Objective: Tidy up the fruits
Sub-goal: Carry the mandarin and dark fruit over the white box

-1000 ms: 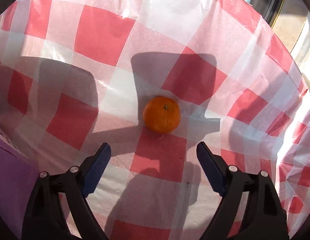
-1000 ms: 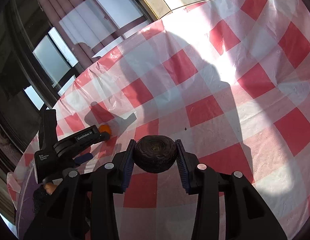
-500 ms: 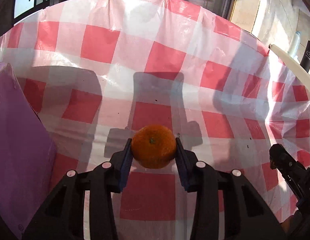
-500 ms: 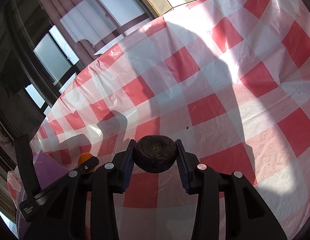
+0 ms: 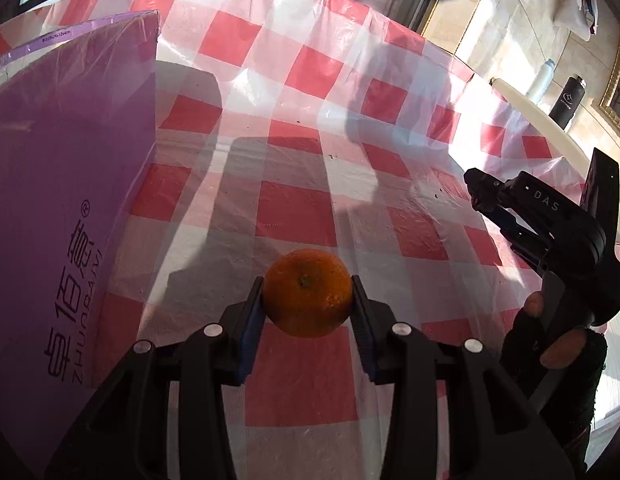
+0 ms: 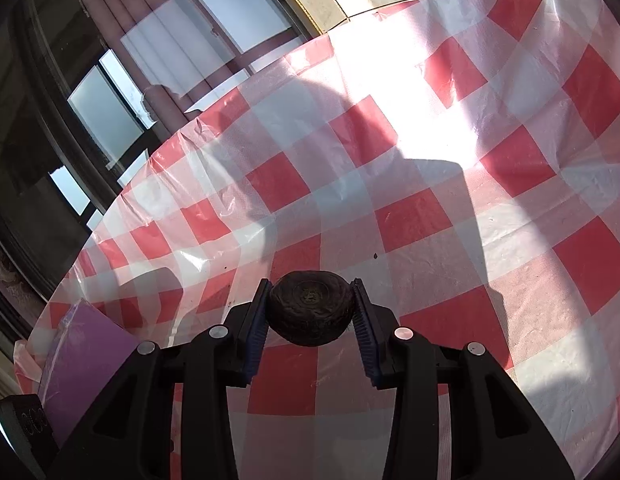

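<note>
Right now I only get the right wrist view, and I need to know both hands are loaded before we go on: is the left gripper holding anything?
Observer: Yes. The left gripper has just closed its jaws on an orange, with a pad pressing on each side.
Operator: Where is the purple box from there?
Observer: The purple box stands to the left of the orange, apart from it, with printed lettering on the side that faces it.
Operator: Anything past the table?
Observer: A white bottle and a black bottle stand beyond the far right edge of the table.
</note>
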A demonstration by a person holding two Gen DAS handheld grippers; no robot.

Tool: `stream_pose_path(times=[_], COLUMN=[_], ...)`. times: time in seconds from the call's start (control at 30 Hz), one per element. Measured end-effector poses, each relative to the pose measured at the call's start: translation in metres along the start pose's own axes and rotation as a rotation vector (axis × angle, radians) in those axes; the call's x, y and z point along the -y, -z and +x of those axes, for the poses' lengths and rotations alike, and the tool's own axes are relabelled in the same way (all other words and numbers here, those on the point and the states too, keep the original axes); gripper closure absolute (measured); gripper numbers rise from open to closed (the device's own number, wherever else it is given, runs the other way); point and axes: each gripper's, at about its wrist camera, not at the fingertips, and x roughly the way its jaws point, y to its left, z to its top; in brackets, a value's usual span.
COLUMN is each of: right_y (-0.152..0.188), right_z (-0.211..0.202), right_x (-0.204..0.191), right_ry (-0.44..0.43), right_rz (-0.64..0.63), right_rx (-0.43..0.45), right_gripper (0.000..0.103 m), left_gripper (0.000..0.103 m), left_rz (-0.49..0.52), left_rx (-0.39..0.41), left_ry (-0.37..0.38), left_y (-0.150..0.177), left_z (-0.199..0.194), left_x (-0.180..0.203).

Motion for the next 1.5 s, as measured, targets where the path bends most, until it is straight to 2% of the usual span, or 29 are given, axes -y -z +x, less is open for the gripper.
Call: stream_pose_path(times=[0.57,0.73,0.83,1.13,1.3,1.5], right_y=[-0.001,0.001,0.014,0.083,0.098,0.101], right_z=[0.001,-0.008,-0.018,-0.088,-0.103,-0.115], right_x=[0.000,0.001,-0.003,-0.028,-0.036,-0.062], right_ry=[0.003,0.039,0.049,0.026,0.019,-0.040], right_rz=[-0.003,0.016,0.035,0.040,0.030,0.004], right_rx=[-0.009,0.027,0.003,0.030,0.029,0.036], right_gripper=[0.063,0.063,0.063,0.063,0.063,0.063], left_gripper=[0.062,0.062,0.062,0.062,0.062,0.062], left_rz=[-0.026,-0.055,-0.047,0.020,0.065,0.099], left_rx=[0.007,0.042,0.068,0.087,0.124,0.213], left_ry=[0.009,-0.005,-0.010,0.006,0.017,0.024], left_y=[-0.001,-0.001,0.003,0.041,0.054,0.052], left_z=[0.002,-0.005,-0.013,-0.060,-0.091,-0.136], left_x=[-0.004,-0.007,-0.009,0.001,0.011,0.015])
